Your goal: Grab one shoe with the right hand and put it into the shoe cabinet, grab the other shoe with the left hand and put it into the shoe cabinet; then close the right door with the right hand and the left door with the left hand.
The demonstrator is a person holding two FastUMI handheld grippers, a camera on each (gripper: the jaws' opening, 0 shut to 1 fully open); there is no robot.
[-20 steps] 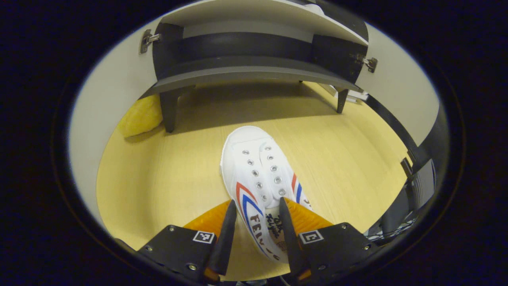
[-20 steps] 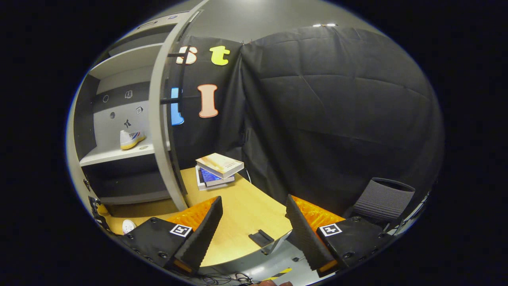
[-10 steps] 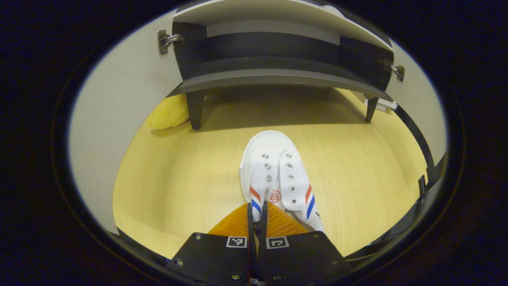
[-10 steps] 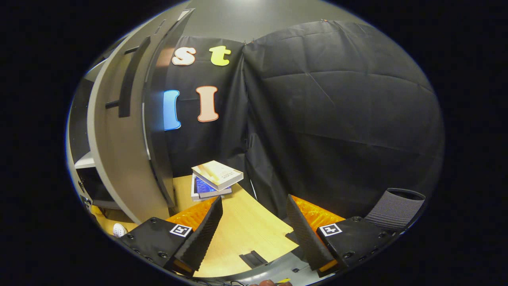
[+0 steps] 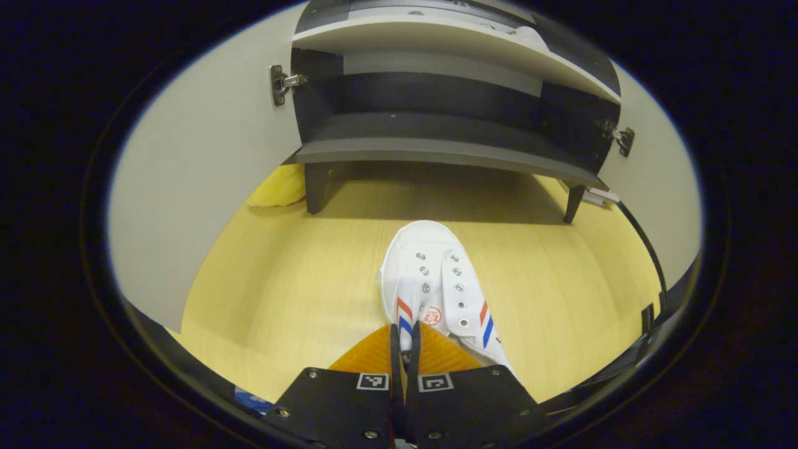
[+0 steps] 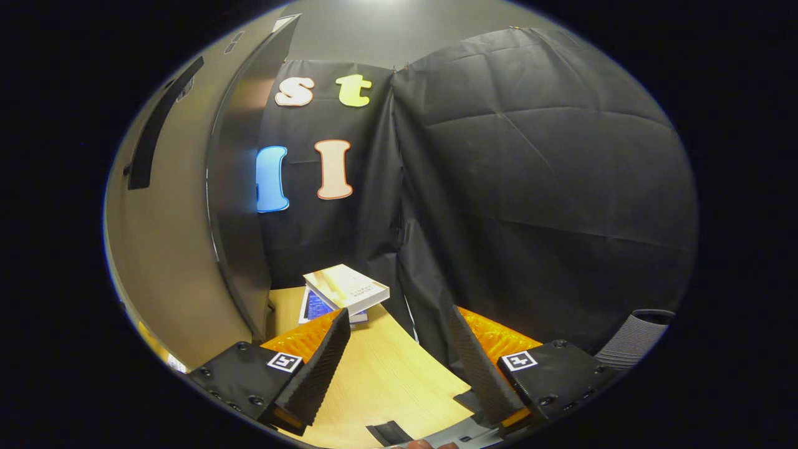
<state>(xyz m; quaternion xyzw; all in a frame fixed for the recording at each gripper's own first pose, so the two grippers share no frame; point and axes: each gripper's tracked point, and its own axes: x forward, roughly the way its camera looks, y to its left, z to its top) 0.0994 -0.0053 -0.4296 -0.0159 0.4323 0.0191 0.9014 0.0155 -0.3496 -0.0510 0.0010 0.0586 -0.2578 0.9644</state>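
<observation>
Shoe (image 5: pixel 436 284) sits on the desk (image 5: pixel 280 299) in the left gripper view, toe toward the shoe cabinet (image 5: pixel 449 118); left gripper (image 5: pixel 405 340) is clamped tight on its collar edge. Doors stand open. Lift level, clear the lower shelf lip, keep the pinch firm. Right gripper view: right gripper (image 6: pixel 399 349) spread wide, empty, beside the right door (image 6: pixel 187 206), books (image 6: pixel 343 290) beyond.

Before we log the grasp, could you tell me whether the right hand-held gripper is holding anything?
No, the right hand-held gripper is open, with only the wooden table between its fingers.
</observation>
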